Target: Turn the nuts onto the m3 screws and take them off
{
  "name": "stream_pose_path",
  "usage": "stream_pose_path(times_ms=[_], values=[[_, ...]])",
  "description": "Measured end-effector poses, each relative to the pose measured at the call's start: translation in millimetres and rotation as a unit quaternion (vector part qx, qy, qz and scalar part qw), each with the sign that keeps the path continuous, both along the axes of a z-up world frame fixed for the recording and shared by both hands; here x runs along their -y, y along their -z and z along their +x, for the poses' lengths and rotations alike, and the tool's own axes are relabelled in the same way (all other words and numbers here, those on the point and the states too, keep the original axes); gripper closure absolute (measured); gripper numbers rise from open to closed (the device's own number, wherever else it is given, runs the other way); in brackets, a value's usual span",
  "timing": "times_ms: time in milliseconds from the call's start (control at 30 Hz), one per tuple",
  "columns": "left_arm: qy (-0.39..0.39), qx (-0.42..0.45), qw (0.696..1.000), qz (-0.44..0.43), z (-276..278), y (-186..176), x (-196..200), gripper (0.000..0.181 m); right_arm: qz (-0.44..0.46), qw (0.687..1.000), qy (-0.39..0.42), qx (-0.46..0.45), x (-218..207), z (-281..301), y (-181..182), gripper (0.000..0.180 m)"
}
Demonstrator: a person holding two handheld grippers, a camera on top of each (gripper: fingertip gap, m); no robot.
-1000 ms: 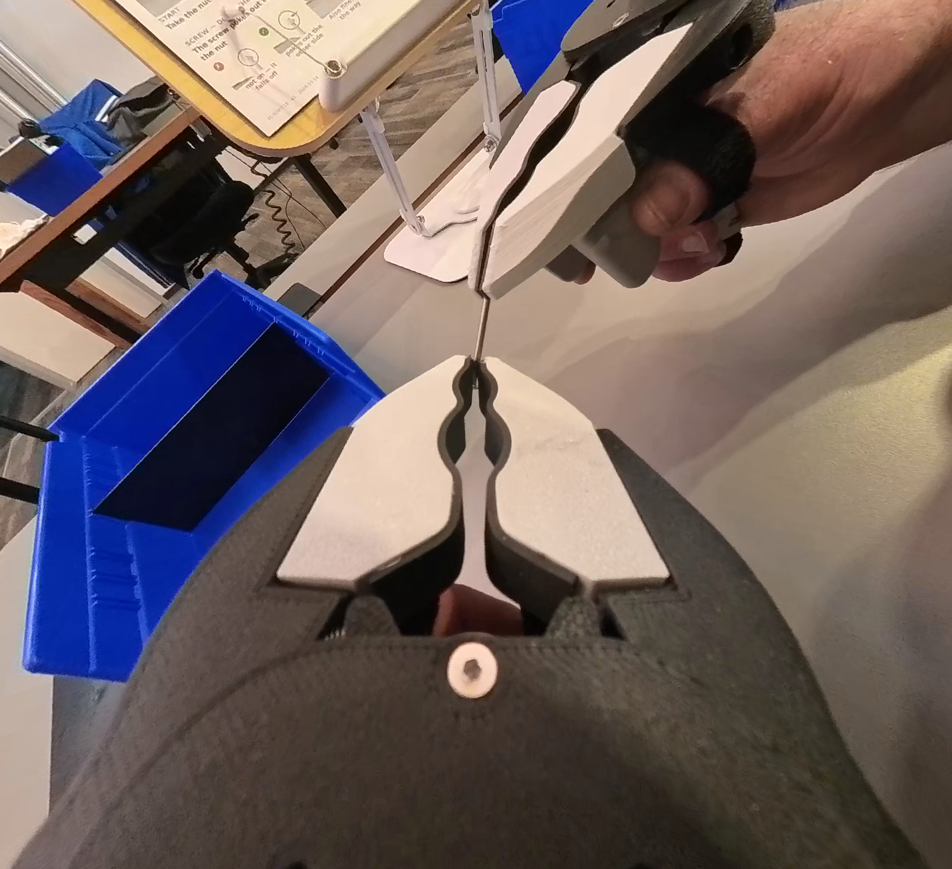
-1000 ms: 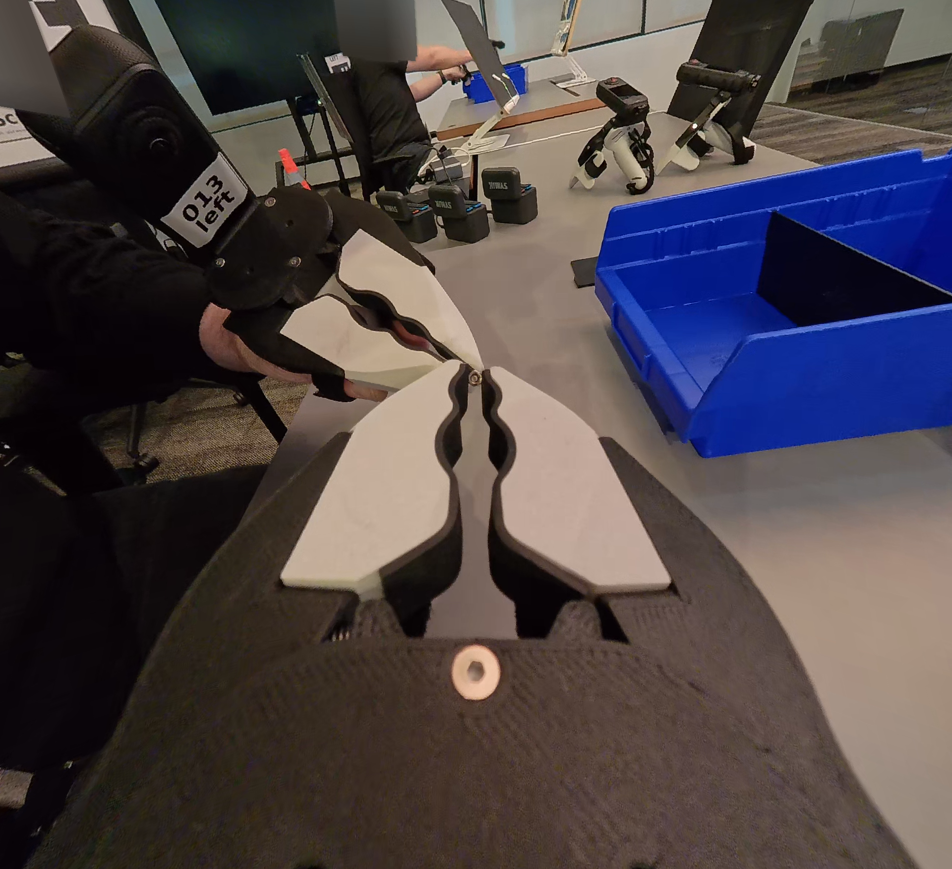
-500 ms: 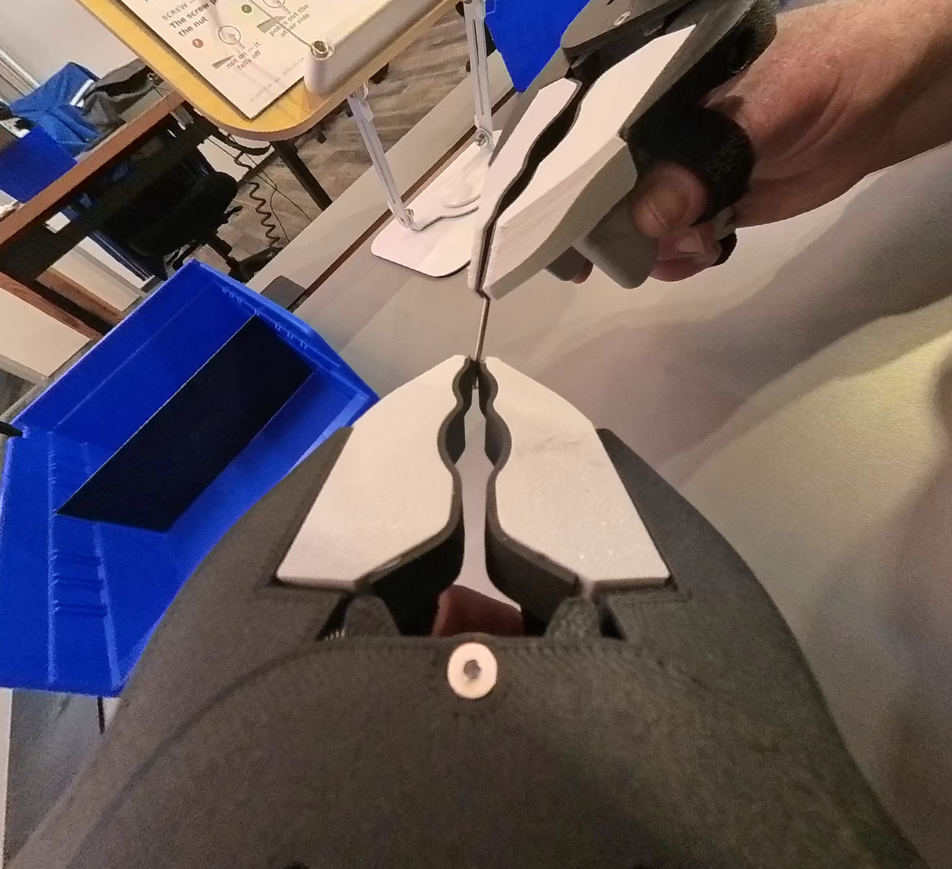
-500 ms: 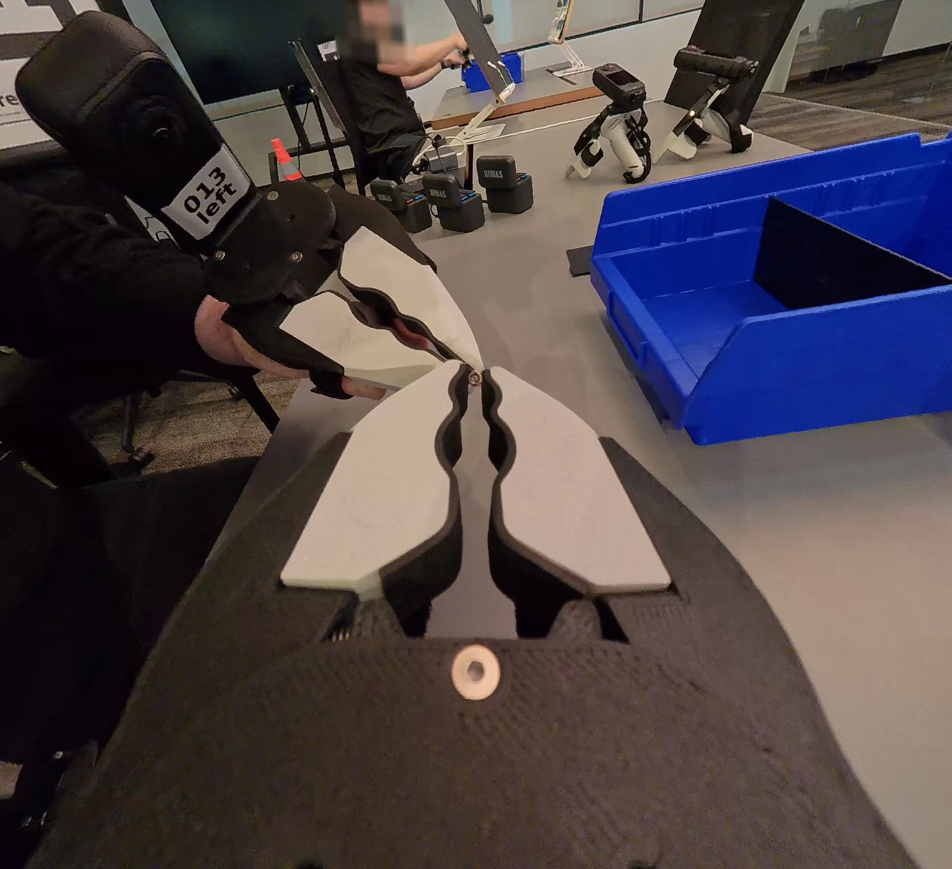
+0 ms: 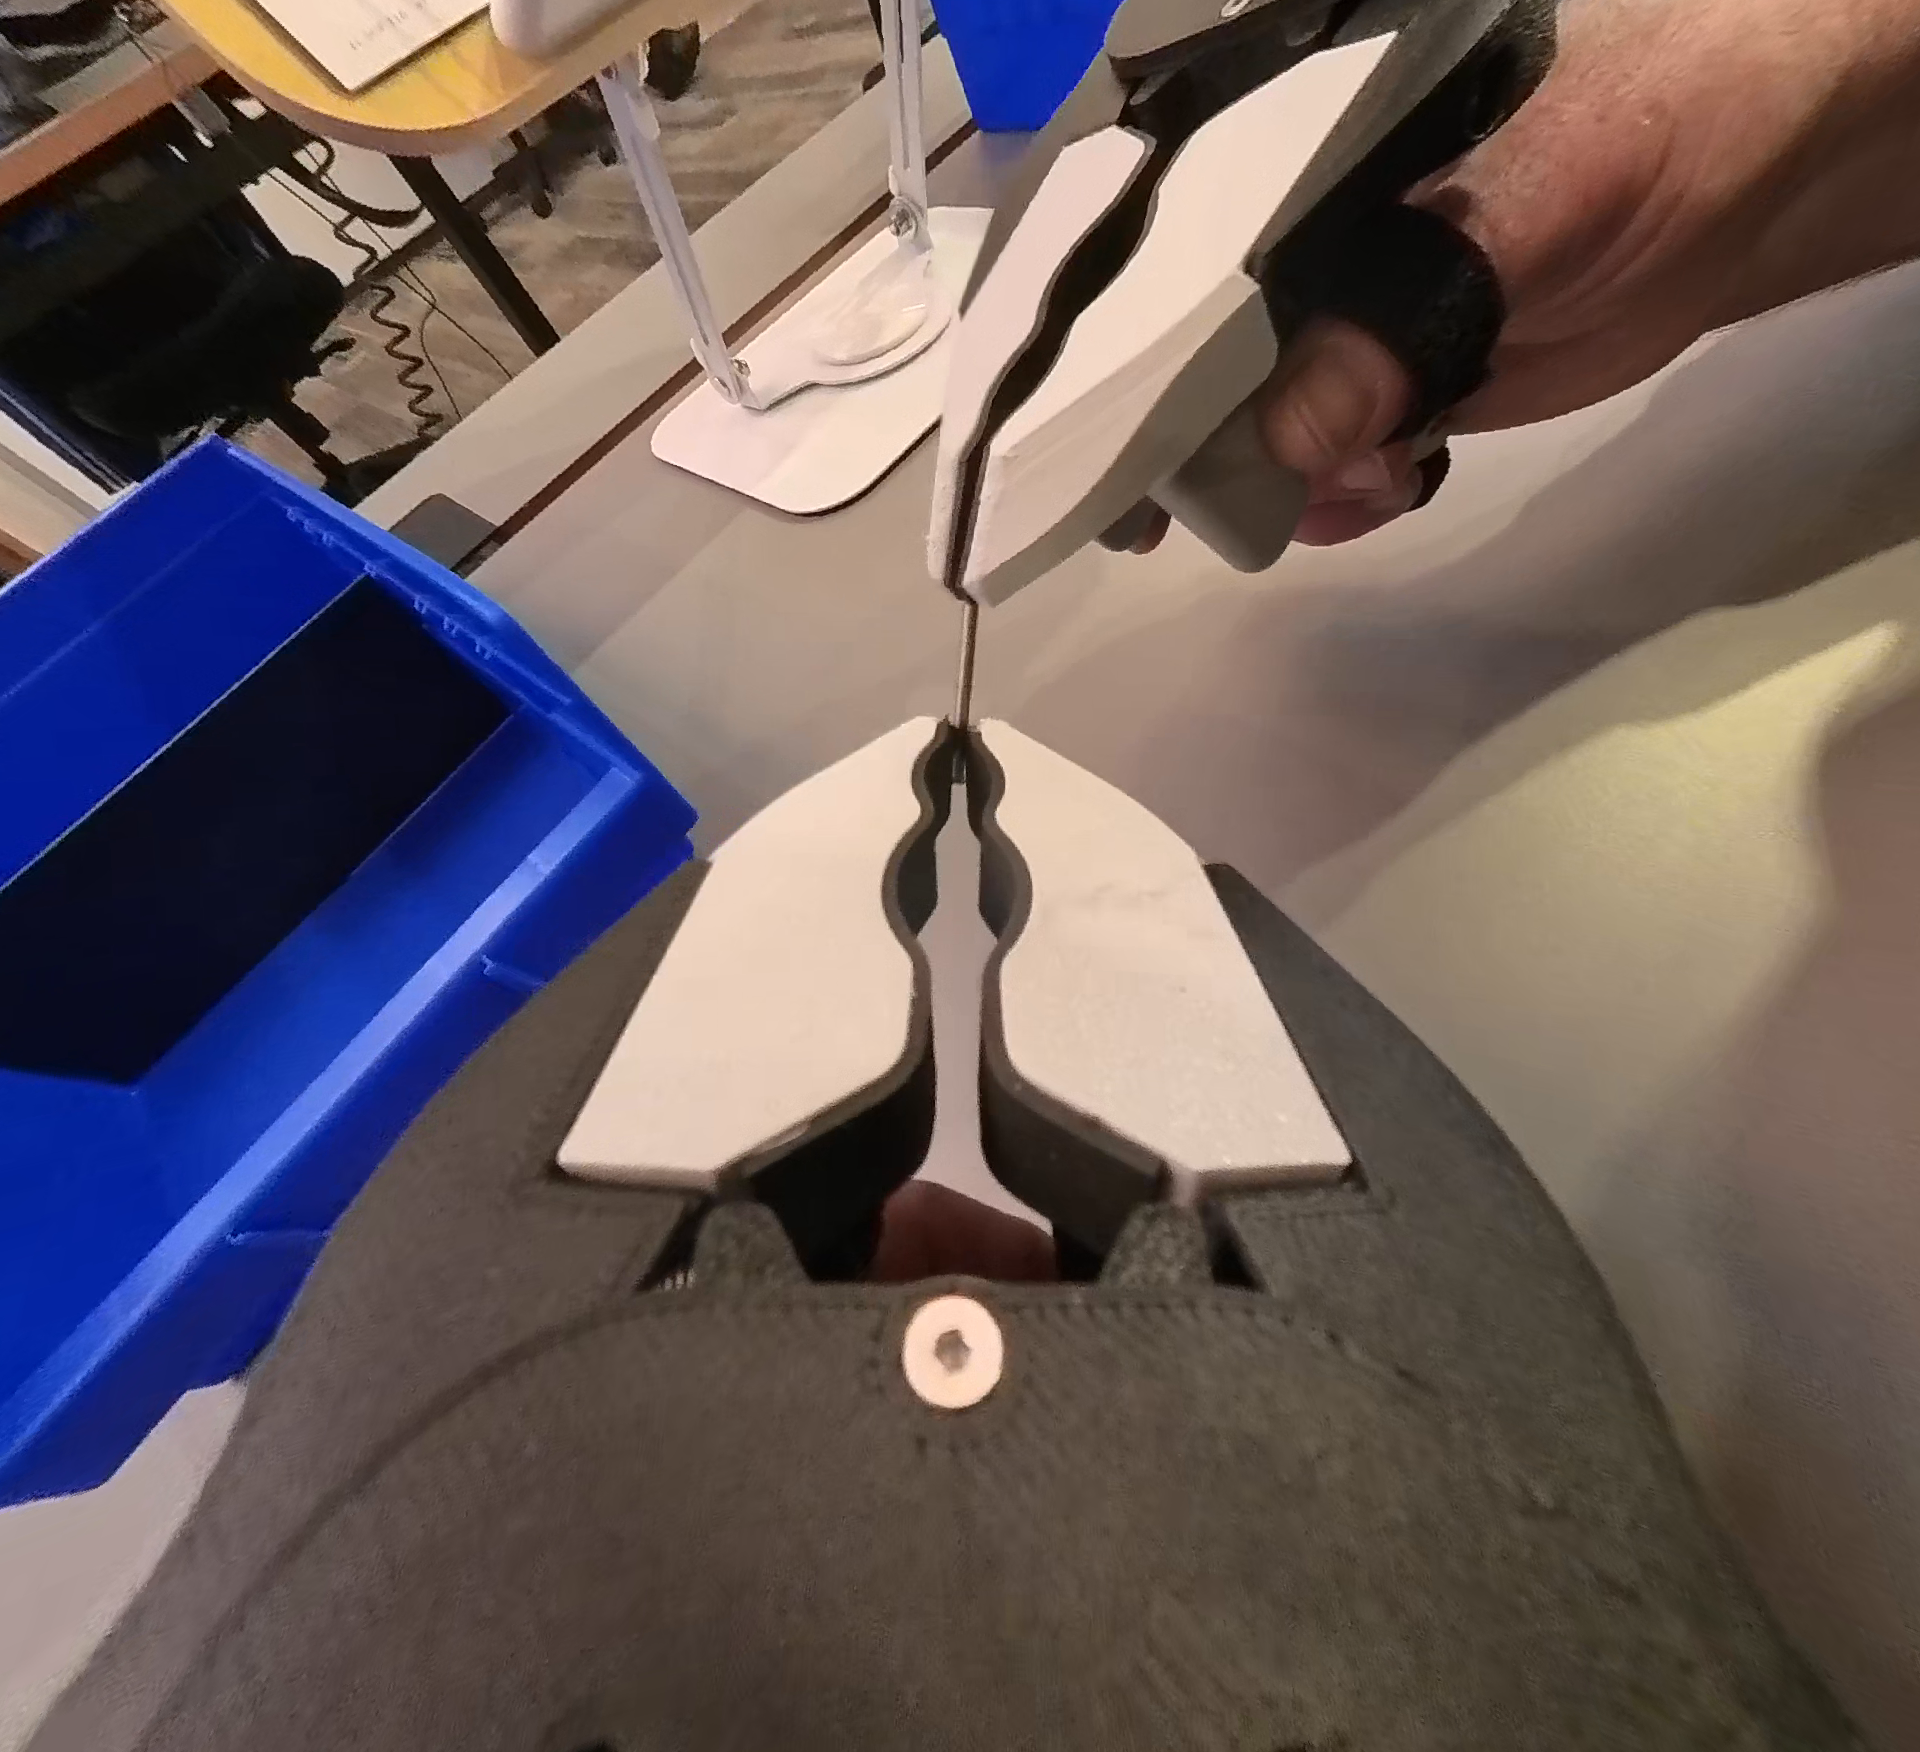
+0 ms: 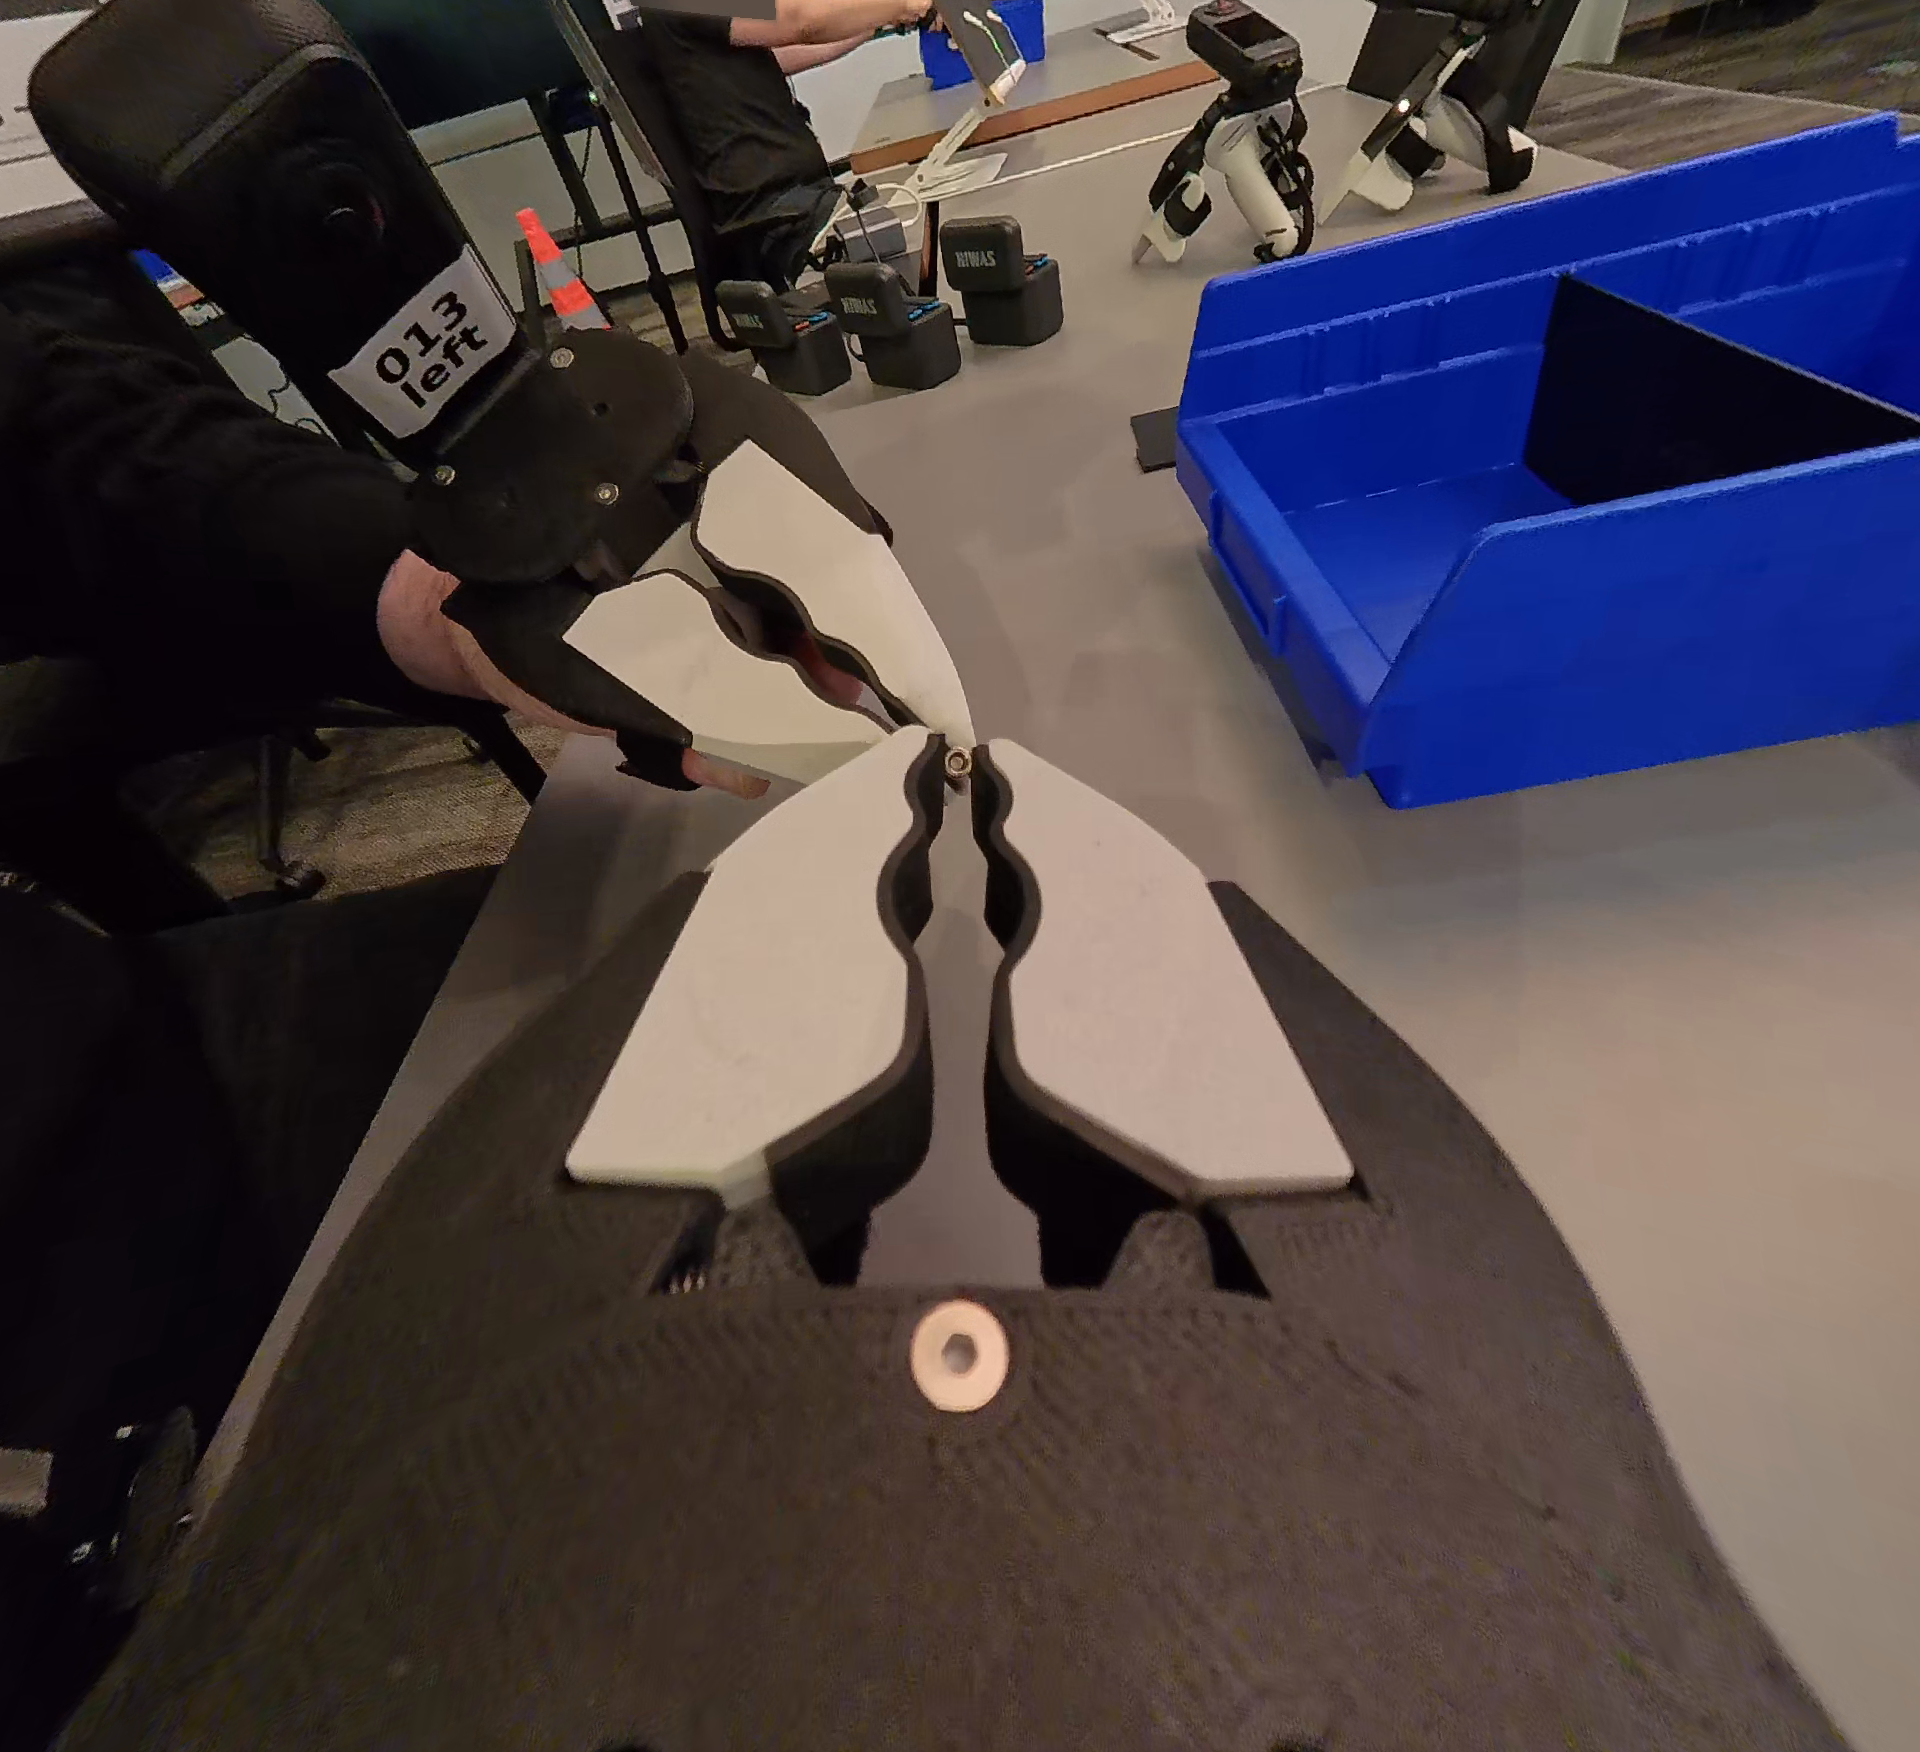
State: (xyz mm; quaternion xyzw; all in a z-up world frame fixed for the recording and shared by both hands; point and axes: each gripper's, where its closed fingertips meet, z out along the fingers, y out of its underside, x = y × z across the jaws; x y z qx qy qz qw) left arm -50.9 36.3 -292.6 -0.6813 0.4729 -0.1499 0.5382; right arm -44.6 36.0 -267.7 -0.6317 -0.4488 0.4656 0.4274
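A thin m3 screw (image 5: pixel 967 663) spans the gap between my two grippers above the grey table. My left gripper (image 5: pixel 958 738) is shut on its near end. My right gripper (image 5: pixel 962 582) comes down from above and is shut on the far end. In the right wrist view my right gripper (image 6: pixel 957 753) pinches a small round metal piece (image 6: pixel 957 760) seen end-on. I cannot tell whether that piece is a nut or the screw head. The left gripper (image 6: pixel 940 728) meets it from the left, tip to tip. No separate nut shows clearly.
A blue bin (image 5: pixel 260 871) with a dark divider sits to the left, and it also shows in the right wrist view (image 6: pixel 1558 559). An instruction board on a white stand (image 5: pixel 821 414) is behind. Chargers, camera stands and a seated person are farther back. The grippers are tip to tip, or close to it.
Both grippers stay shut on the screw. The left wrist view has swung: bin and board slid left and up. In the right wrist view the left gripper sits slightly lower.
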Motion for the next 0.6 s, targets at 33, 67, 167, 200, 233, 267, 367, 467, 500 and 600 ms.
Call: stream_pose_path(times_ms=[33, 67, 167, 200, 233, 267, 367, 467, 500, 600], values=[[0.0, 0.001, 1.0, -0.001, 0.1, 0.4, -0.4, 0.18, -0.001, 1.0, 0.0, 0.0, -0.4, -0.1, 0.5, 0.175], [0.001, 0.001, 1.0, -0.003, 0.2, 1.1, -0.4, 0.179, -0.002, 1.0, 0.0, 0.001, -0.9, -0.1, 0.9, 0.175], [0.0, 0.001, 1.0, -0.006, 0.1, 2.9, -1.1, 0.179, -0.003, 1.0, -0.001, 0.002, -1.3, -0.5, 2.6, 0.175], [0.0, 0.0, 1.0, -0.008, 0.1, 3.7, -1.0, 0.179, -0.004, 1.0, -0.001, 0.002, -1.3, -0.5, 3.2, 0.175], [0.0, 0.0, 1.0, -0.009, 0.1, 4.3, -1.1, 0.179, -0.005, 1.0, -0.002, 0.003, -1.3, -0.7, 3.8, 0.175], [0.001, 0.001, 1.0, -0.01, 0.2, 4.9, -1.0, 0.179, -0.005, 1.0, -0.001, 0.003, -1.4, -0.6, 4.3, 0.175], [0.002, 0.002, 1.0, -0.013, 0.8, 6.1, -1.2, 0.179, -0.006, 1.0, -0.001, 0.003, -1.5, -0.7, 5.0, 0.175], [0.003, 0.001, 1.0, -0.015, 1.8, 7.6, -0.9, 0.178, -0.007, 1.0, -0.004, 0.003, -0.6, -1.3, 5.5, 0.175], [0.004, 0.0, 1.0, -0.016, 2.2, 8.0, -0.7, 0.178, -0.008, 1.0, -0.005, 0.004, 0.0, -1.6, 5.8, 0.175], [0.004, -0.002, 1.0, -0.015, 3.3, 9.2, -0.7, 0.176, -0.009, 1.0, -0.011, 0.004, 2.4, -3.5, 6.4, 0.175]])
